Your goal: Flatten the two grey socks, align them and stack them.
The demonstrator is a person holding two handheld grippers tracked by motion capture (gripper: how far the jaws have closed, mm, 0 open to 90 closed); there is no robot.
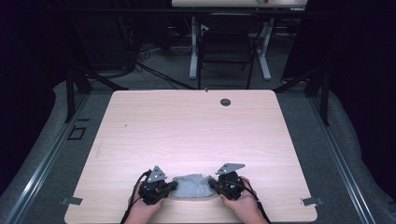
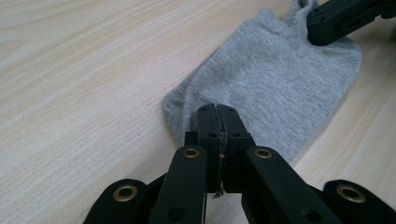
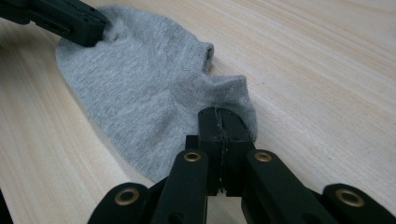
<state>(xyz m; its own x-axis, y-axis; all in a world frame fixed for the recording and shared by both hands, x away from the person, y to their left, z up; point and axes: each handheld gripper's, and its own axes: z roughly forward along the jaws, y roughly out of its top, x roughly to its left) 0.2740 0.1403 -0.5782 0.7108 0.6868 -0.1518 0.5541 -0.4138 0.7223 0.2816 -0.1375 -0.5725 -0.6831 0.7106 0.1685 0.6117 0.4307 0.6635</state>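
— Where's the sock sitting?

— Flat at the near edge of the table, between the two hands. The left gripper is pinched on one end of it, the right gripper on the other.

— What could go wrong?

— Each bite takes only thin fabric at the hem. If they pull apart unevenly, I'd guess one end slips free.

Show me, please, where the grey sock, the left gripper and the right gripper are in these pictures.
grey sock (image 1: 192, 185): high view, middle of the fabric.
left gripper (image 2: 218, 122): left gripper view, seam between its closed fingertips at the sock's edge.
right gripper (image 3: 218, 125): right gripper view, seam between its closed fingertips at the sock's edge.
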